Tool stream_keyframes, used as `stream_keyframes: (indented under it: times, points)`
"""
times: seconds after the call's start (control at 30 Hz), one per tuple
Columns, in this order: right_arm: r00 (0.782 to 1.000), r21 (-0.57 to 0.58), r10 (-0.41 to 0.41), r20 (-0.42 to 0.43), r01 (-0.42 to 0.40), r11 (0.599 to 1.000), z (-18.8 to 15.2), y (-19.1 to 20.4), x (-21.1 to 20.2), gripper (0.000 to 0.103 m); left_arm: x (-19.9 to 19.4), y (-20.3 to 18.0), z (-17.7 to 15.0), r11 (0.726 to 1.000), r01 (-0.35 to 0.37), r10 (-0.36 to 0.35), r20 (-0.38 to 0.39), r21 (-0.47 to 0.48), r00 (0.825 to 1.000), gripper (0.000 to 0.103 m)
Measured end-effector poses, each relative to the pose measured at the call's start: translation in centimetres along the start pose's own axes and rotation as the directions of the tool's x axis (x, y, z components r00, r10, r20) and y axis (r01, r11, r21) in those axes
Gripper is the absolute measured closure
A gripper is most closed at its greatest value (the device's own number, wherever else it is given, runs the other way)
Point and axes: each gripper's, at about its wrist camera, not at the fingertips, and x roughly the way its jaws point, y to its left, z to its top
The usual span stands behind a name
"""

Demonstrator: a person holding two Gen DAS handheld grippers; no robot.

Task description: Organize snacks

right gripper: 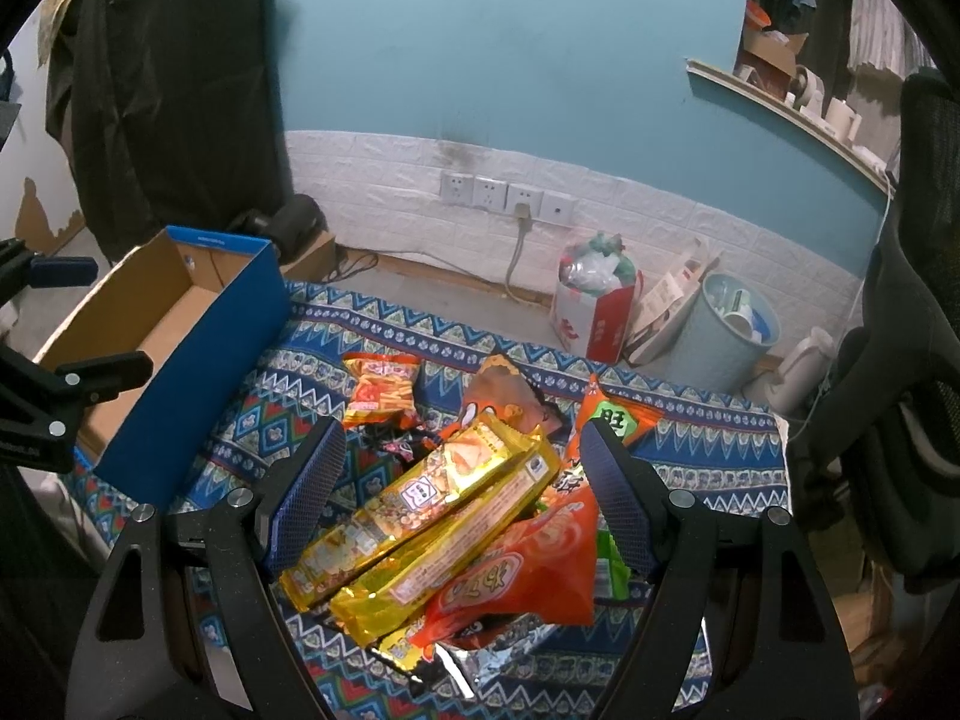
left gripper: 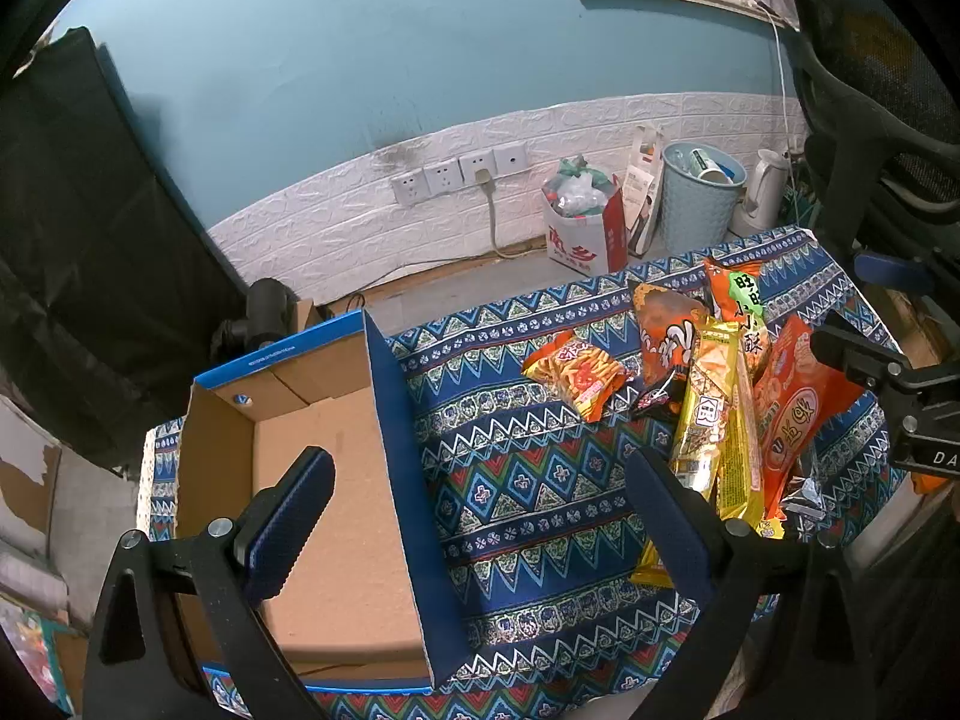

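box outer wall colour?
Blue outside, plain brown cardboard inside; the box shows best in the right wrist view.

Open cardboard box (left gripper: 336,480), snack packets (left gripper: 714,396) beside, patterned cloth (left gripper: 528,480)

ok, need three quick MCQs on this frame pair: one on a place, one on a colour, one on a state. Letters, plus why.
1. Where does the open cardboard box with blue outer walls sit relative to the pile of snack packets in the left wrist view?
A. left of it
B. right of it
C. on top of it

2. What colour are the two long foil packets between the right gripper fingers?
A. green
B. gold-yellow
C. white

3. What state is the left gripper in?
A. shut on a packet
B. shut on the box wall
C. open, holding nothing

Answers:
1 A: the box fills the left side, with the snacks on the patterned cloth to the right.
2 B: both wrappers are shiny gold-yellow.
3 C: its fingers stand wide apart above box and cloth, gripping nothing.
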Motion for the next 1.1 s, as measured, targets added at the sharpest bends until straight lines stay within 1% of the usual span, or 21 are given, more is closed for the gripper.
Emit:
stream_keyframes:
  times: [1.1]
  points:
    - [1.000,0.004,0.003,-0.011,-0.003,1.000,-0.37,0.00,0.36,0.024,0.18,-0.30,-0.65,1.000,-0.001,0.001,-0.005,0.003,1.000,0.004]
